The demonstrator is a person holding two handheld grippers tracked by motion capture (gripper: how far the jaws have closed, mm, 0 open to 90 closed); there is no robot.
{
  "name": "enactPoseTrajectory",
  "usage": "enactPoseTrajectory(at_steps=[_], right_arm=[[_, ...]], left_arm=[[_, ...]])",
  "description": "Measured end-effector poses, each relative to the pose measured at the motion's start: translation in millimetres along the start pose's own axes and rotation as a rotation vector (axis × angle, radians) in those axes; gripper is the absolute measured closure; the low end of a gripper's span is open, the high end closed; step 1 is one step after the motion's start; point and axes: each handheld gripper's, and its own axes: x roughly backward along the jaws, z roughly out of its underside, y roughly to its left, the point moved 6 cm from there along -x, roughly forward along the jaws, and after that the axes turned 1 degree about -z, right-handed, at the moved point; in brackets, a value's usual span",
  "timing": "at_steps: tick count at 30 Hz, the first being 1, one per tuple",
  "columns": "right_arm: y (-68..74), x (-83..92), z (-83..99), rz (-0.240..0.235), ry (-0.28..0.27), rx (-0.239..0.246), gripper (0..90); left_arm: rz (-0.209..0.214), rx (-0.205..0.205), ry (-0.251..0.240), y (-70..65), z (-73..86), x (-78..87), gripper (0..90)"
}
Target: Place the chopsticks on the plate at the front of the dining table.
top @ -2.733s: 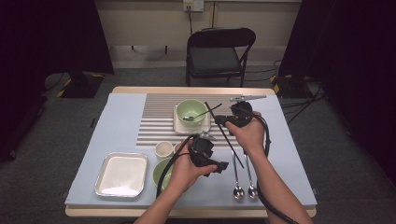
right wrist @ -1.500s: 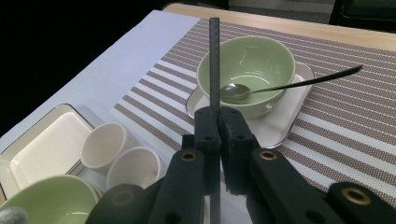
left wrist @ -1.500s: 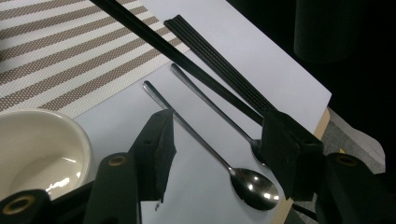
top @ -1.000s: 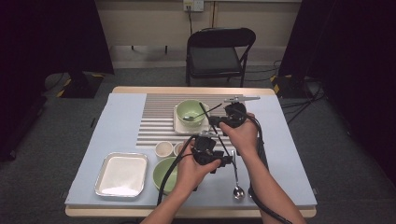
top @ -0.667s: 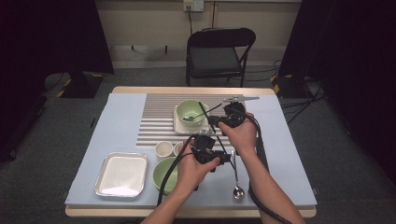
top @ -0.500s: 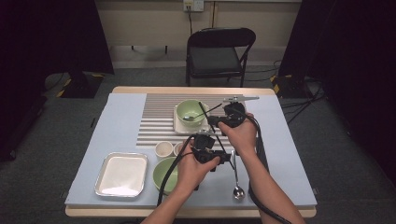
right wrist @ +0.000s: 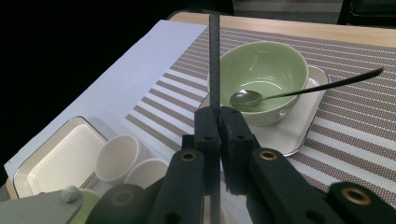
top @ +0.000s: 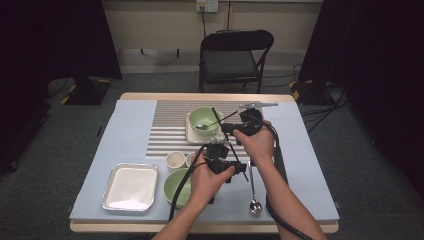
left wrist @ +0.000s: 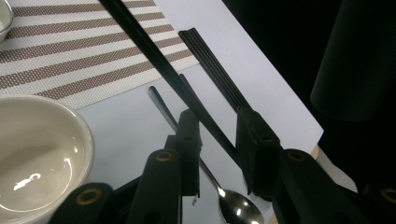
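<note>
My right gripper [top: 229,129] [right wrist: 218,116] is shut on a thin black chopstick [right wrist: 214,56] [top: 217,119] that slants over the striped mat. Its lower part [left wrist: 154,53] passes between the jaws of my left gripper [left wrist: 218,130] [top: 236,170]. Those jaws have just been closing, and a gap still shows beside the stick. A steel spoon [left wrist: 236,207] [top: 254,200] lies on the blue cloth beneath. Another spoon [right wrist: 247,98] rests in the green bowl [right wrist: 271,65] [top: 205,116] on a white plate [right wrist: 303,126].
A flat bundle of black sticks [left wrist: 212,70] lies on the cloth near the table's right edge. Two small white cups [top: 176,160] [right wrist: 119,158], a second green bowl [top: 176,187] and a metal tray [top: 131,186] stand at the front left. A folding chair [top: 235,55] stands behind the table.
The left gripper has moved up the table towards the right hand and its jaws have narrowed around the chopstick. At the front right two spoons showed earlier, now one.
</note>
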Motion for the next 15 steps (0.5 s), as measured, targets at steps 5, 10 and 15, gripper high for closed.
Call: enactPoseTrajectory(at_steps=[5, 10, 15], right_arm=[[-4.3, 7.5, -4.8, -0.025, -0.054, -0.045, 86.1], [-8.3, 13.0, -7.3, -0.041, -0.08, -0.056, 84.3], [-12.2, 17.2, -8.8, -0.034, -0.092, -0.052, 82.2]], left_arm=[[-0.016, 0.05, 0.011, 4.6, -1.7, 6.9, 78.1], [-0.032, 0.072, 0.021, 6.7, -2.9, 12.1, 81.2], [-0.047, 0.101, 0.03, 10.0, -3.6, 17.3, 83.5]])
